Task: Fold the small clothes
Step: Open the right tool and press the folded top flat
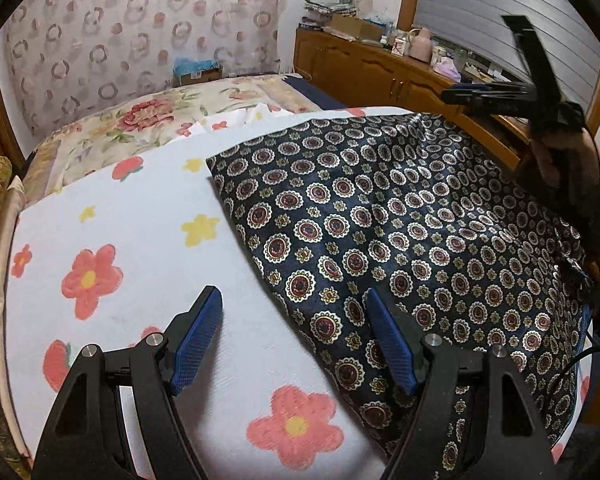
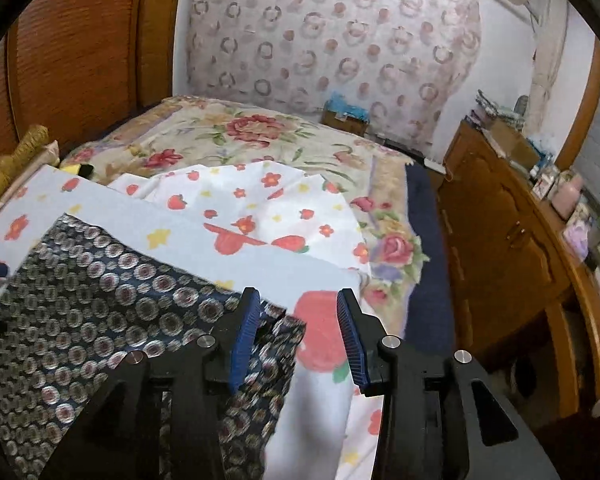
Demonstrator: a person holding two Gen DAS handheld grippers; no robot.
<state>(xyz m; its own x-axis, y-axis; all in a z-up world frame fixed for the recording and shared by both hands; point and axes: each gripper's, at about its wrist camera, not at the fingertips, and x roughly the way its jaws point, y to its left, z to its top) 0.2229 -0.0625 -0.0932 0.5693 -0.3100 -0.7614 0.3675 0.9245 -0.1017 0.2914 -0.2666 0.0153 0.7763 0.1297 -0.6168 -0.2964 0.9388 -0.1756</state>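
Note:
A dark navy cloth with round medallion print [image 1: 400,224] lies spread flat on a white flowered sheet [image 1: 140,216]. My left gripper [image 1: 294,300] is open and empty, just above the cloth's near left edge. My right gripper [image 2: 298,304] is open, over the cloth's right corner [image 2: 278,320], which lies between its jaws; nothing is gripped. The cloth fills the lower left of the right wrist view [image 2: 84,312]. The right gripper also shows in the left wrist view [image 1: 512,92], raised at the far right.
The bed carries a floral quilt [image 1: 140,120] beyond the sheet. A wooden sideboard [image 1: 380,68] with clutter stands along the right side. A wooden wardrobe [image 2: 80,60] is on the left. A cardboard box [image 2: 344,118] sits by the curtained wall.

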